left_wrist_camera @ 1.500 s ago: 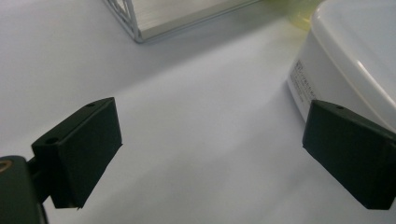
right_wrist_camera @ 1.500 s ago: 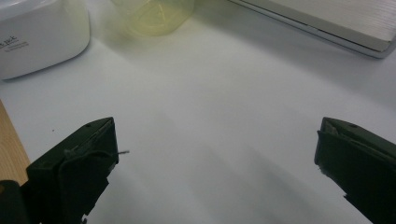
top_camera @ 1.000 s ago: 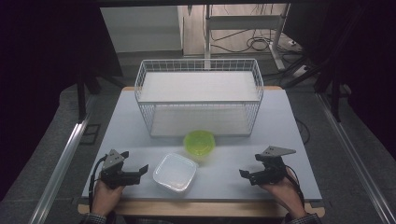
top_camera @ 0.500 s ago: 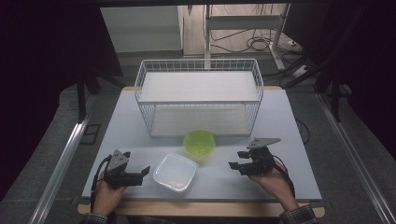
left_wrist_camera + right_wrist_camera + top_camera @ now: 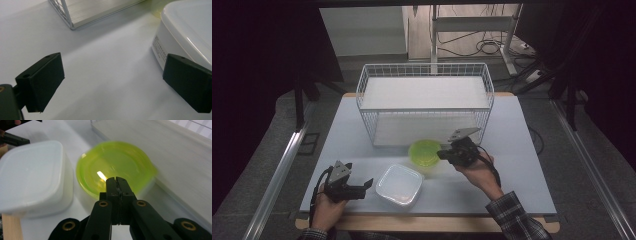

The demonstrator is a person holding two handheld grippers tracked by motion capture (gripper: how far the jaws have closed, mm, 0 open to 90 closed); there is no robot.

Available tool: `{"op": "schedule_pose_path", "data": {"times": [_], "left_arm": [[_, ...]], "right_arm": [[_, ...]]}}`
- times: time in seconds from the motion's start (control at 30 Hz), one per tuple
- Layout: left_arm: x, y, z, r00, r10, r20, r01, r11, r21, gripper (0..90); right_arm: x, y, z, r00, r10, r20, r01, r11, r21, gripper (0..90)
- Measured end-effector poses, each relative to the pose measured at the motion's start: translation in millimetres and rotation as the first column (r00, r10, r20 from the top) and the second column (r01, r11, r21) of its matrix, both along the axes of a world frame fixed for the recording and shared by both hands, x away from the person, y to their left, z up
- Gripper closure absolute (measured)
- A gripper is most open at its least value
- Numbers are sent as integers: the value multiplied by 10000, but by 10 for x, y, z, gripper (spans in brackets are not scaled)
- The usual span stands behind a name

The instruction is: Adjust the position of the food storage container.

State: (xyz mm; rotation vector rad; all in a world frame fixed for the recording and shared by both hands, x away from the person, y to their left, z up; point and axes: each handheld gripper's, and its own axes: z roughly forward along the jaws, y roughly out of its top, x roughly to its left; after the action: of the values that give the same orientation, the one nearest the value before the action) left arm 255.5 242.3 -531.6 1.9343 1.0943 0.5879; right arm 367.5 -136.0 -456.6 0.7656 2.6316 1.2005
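The white wire basket (image 5: 424,102) is my landmark. Just in front of its near wall sits the green bowl (image 5: 424,152), and nearer me and leftward lies the white lidded container (image 5: 399,184). My right gripper (image 5: 443,153) sits at the bowl's right rim, jaws just snapped together with nothing between them (the bowl lies straight ahead of the tips). My left gripper (image 5: 367,186) waits wide apart and empty, left of the container.

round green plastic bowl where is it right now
High view: the round green plastic bowl sits mid-table, between the white wire basket and the white square lidded container.
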Motion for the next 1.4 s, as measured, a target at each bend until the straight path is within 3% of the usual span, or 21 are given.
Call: {"op": "schedule_pose_path", "data": {"times": [0.17, 0.2, 0.23, 0.33, 0.53, 0.67, 0.8, 0.97, 1.4], "left_arm": [[0, -2, 3, 10000, -37, 25, 38, 10000, -85, 33], [-1, 0, 6, 10000, -34, 31, 34, 9999, -103, 33], [-1, 2, 5, 10000, -30, 42, 31, 9999, -137, 33], [1, 3, 2, 10000, -48, 24, 48, 9999, -132, 34], [5, -11, -2, 9999, -146, 2, 146, 9999, -60, 34], [8, -17, -3, 9998, -175, -14, 175, 9998, -99, 34], [10, -18, -3, 9998, -200, -19, 200, 9998, -86, 35], [14, -22, -6, 9997, -220, -57, 220, 9998, 24, 36], [24, -43, -12, 9996, -256, -97, 258, 9996, 153, 37]], "right_arm": [[60, 428, -4, 9984, 535, 196, -530, 9983, -251, 895], [74, 584, -18, 9960, 838, 307, -826, 9958, -387, 895], [74, 584, -18, 9960, 838, 307, -826, 9958, -387, 895], [105, 848, -48, 9918, 1209, 420, -1177, 9905, -718, 894], [150, 1108, -118, 9876, 1539, 297, -1506, 9843, -921, 894], [215, 1225, -230, 9860, 1628, 357, -1547, 9735, -1687, 895], [237, 1205, -264, 9872, 1585, 184, -1538, 9756, -1568, 895], [241, 1101, -270, 9924, 1210, 242, -1148, 9772, -1783, 895], [298, 555, -270, 9998, 200, 82, -186, 9890, -1467, 894]]}}
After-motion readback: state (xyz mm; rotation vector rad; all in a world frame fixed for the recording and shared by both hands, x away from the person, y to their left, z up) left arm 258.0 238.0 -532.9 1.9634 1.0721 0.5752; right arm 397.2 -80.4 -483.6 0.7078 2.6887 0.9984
